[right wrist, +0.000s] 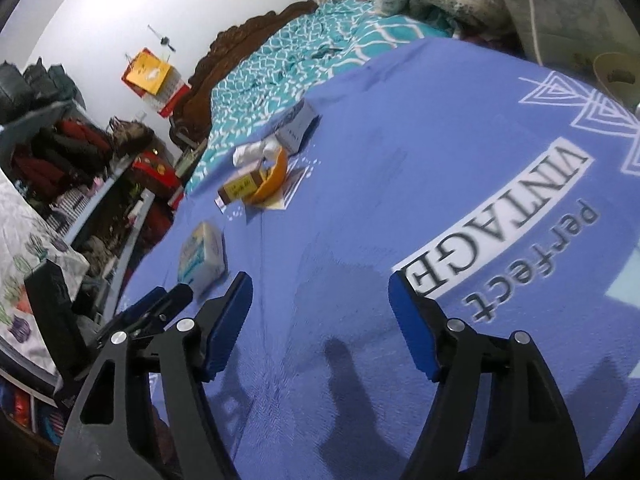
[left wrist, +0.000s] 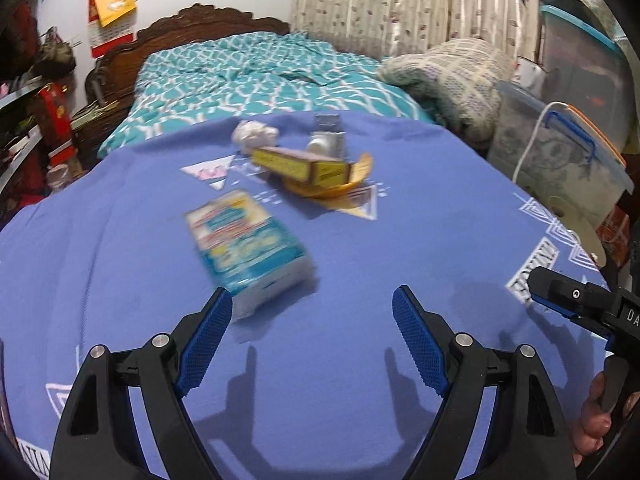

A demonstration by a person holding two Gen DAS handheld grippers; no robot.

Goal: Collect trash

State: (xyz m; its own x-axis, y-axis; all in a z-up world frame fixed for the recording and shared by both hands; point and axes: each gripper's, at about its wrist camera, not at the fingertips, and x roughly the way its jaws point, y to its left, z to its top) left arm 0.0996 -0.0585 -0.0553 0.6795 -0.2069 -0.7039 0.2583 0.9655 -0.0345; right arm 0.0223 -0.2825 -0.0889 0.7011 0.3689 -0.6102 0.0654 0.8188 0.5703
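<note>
- A blue blanket [left wrist: 360, 360] printed with white triangles and the words "perfect VINTAGE" covers the near part of a bed; beyond it lies a teal patterned sheet [left wrist: 248, 76] against a carved dark wooden headboard [left wrist: 208, 20].
- The trash sits on the blue blanket: a teal and white carton [left wrist: 248, 248] nearest, lying flat and blurred; further back a yellow box [left wrist: 300, 166] resting across an orange peel-like scrap [left wrist: 352, 178], with a crumpled white paper [left wrist: 254, 134] and a small grey box [left wrist: 326, 140] just behind.
- The left gripper [left wrist: 312, 344] hangs released above the blanket, jaws wide, nothing between them; the carton is just ahead of its left finger.
- The right gripper [right wrist: 320, 320] is also unclenched and empty, over bare blanket beside the lettering.
- A folded knitted blanket [left wrist: 452, 76] lies at the bed's far right, clear storage bins [left wrist: 560, 148] beside it.
- Floral curtains [left wrist: 400, 0] hang behind; a calendar [left wrist: 110, 12] is on the white wall, above cluttered shelves [left wrist: 28, 120].
</note>
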